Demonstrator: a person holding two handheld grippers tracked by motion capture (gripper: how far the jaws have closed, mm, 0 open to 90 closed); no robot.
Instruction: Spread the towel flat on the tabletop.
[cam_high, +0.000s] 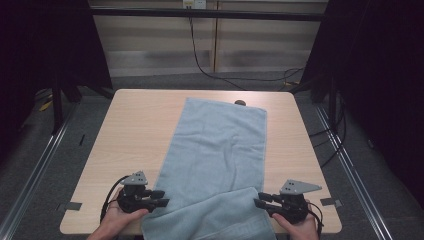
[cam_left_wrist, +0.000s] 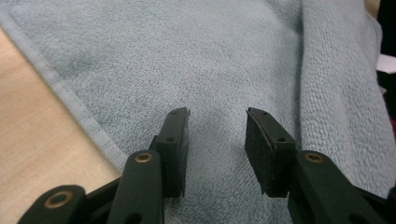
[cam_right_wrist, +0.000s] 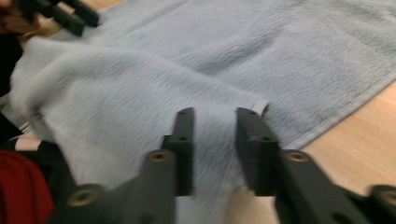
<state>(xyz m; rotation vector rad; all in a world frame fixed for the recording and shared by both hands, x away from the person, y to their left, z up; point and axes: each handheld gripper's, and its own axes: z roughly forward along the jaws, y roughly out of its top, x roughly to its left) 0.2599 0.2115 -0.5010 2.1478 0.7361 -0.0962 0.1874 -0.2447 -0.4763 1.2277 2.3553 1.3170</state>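
The left gripper (cam_high: 161, 198) and right gripper (cam_high: 261, 199) were black, each capped behind the jaws by a grey three-cornered plate dotted with small holes; a black cable looped away from the rear of each; the jaws were flat black bars faced with dark pads, small screws near their tips and brass-ringed pivots at their bases; both hands were bare, no sleeves visible.

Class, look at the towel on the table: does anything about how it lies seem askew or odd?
Yes. The towel lies slanted across the table, not square to its edges, and its near end is folded back over itself in a loose flap between the left gripper and right gripper. Nothing looks damaged or spilled.
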